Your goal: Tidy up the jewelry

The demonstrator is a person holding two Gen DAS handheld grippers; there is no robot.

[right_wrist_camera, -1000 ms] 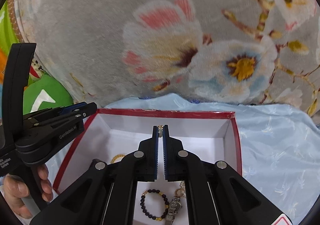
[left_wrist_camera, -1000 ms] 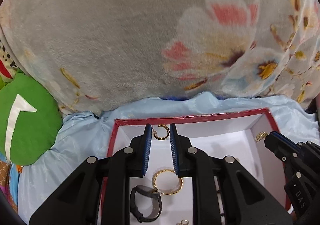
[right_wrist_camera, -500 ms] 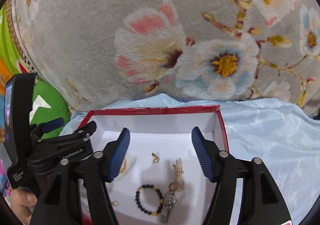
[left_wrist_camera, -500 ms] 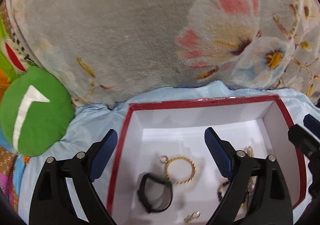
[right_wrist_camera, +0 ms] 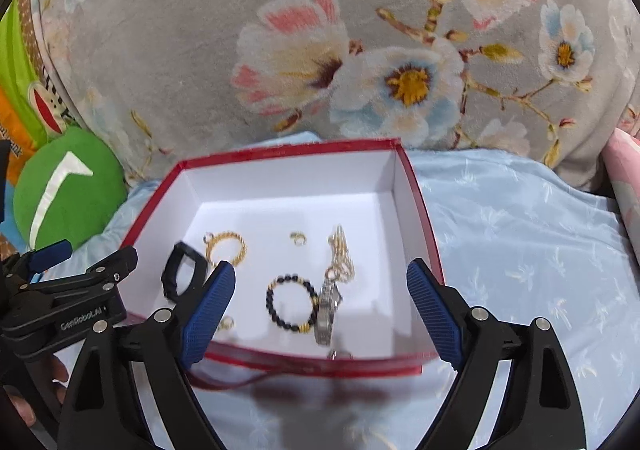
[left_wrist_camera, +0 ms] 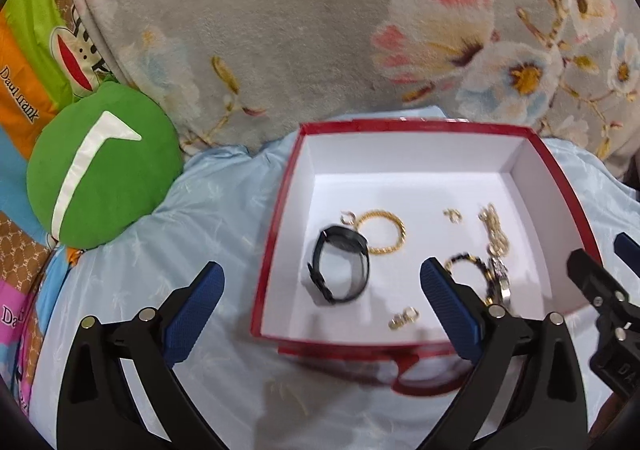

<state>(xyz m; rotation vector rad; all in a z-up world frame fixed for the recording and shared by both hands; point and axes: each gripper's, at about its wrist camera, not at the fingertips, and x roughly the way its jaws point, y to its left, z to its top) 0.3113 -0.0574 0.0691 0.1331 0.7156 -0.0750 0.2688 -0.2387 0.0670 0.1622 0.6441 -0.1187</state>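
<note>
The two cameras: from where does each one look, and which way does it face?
Left wrist: sits on the left gripper, looks forward and down at the red box; own open fingers show, with the right gripper at the right edge.
Right wrist: sits on the right gripper, same aim; own open fingers and the left gripper show.
Shared: box, black band, green pillow.

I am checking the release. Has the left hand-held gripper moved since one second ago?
Yes. The left hand-held gripper has opened and pulled back from the red box, toward its near edge.
</note>
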